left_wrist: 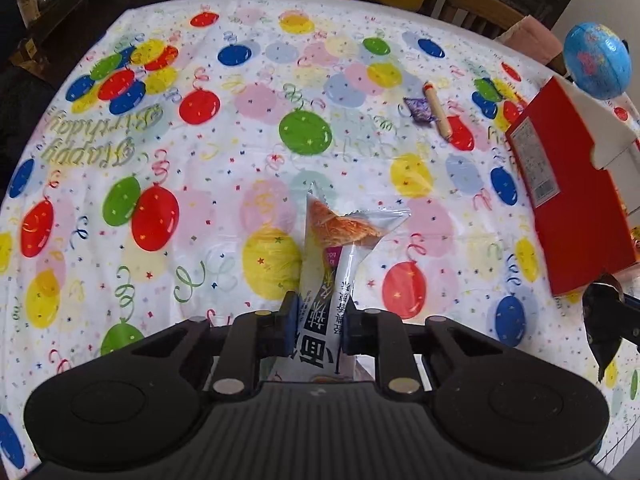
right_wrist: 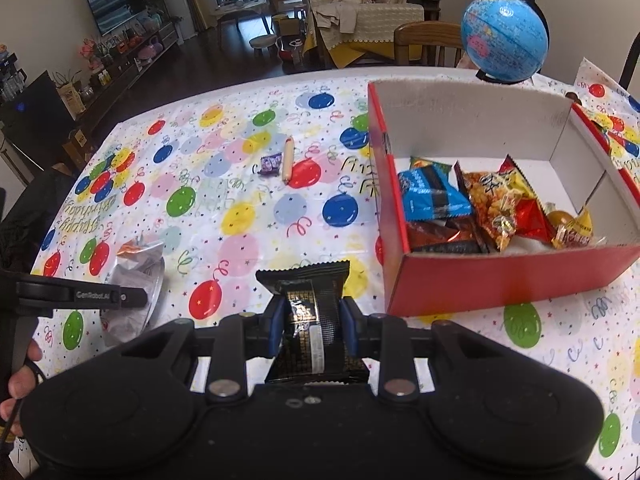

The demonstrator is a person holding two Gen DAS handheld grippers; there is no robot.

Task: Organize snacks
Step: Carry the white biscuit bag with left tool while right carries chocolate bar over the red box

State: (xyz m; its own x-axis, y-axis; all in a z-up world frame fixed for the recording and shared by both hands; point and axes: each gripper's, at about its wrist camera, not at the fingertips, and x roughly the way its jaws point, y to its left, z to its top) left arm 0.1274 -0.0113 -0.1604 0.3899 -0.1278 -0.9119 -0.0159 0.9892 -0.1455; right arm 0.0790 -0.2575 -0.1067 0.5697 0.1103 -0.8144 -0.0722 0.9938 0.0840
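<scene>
My left gripper is shut on a white snack packet with an orange pastry picture, held above the table. My right gripper is shut on a black snack packet, just left of the front corner of the red box. The box is open and holds several snack packets. It also shows in the left wrist view at the right. A purple candy and a sausage stick lie on the balloon tablecloth; both show in the left wrist view, the candy beside the stick.
A blue globe stands behind the box. A wooden chair is at the table's far edge. The left gripper with its packet shows at the left of the right wrist view. The balloon tablecloth covers the table.
</scene>
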